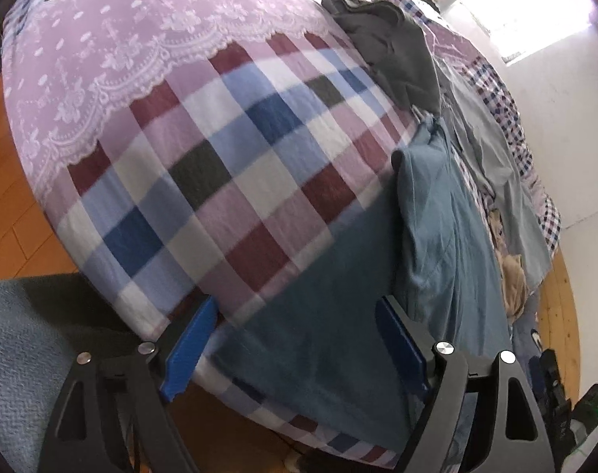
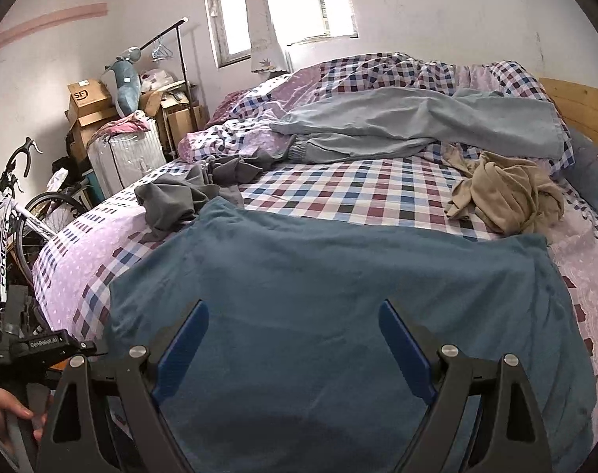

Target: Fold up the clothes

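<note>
Right wrist view: a teal garment lies spread flat on the checked bed, directly ahead of and beneath the right gripper, its long axis running side to side across the fingers. Jaws are spread wide, holding nothing. The left gripper, likewise spread and empty, hovers at the garment's left edge, level with the mattress side. Either looks equally near its hem.

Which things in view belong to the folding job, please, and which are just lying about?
For the job: teal garment, grey garment, light blue trousers, tan garment.

Lying about: bicycle, suitcase, cardboard boxes, plush toy.
</note>
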`<state>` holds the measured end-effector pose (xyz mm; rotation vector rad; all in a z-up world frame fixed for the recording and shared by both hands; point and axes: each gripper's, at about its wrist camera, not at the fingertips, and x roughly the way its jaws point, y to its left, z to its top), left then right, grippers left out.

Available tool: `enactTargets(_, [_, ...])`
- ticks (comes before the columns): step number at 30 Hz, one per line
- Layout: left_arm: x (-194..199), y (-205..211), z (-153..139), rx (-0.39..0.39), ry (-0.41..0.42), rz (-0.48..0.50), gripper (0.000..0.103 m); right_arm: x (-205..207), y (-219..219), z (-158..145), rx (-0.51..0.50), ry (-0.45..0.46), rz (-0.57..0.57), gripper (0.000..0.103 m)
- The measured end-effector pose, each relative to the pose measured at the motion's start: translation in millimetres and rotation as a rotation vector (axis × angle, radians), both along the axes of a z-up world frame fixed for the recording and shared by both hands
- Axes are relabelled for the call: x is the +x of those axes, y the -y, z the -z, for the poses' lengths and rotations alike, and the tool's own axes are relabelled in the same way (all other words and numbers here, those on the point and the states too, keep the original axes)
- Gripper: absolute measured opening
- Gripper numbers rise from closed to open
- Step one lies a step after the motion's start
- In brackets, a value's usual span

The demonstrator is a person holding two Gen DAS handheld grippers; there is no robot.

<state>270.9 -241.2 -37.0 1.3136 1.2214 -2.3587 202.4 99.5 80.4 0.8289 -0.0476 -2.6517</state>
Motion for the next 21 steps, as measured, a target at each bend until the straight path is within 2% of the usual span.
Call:
enactTargets(7, [5,-7,4,0.035,0.003,0.014,0.087,-1,2,-2,-0.024,0.012,-0.031,0.091])
enactTargets(18, [7,-9,3,0.122,-0.013,0.052,0.088,0,21,9,0.045,0.030,-0.085,0.091])
enactTargets(21, [6,-11,1,0.171,-0.041,0.065,0.088,1,27,11,0.060,0.027,-0.106,0.091])
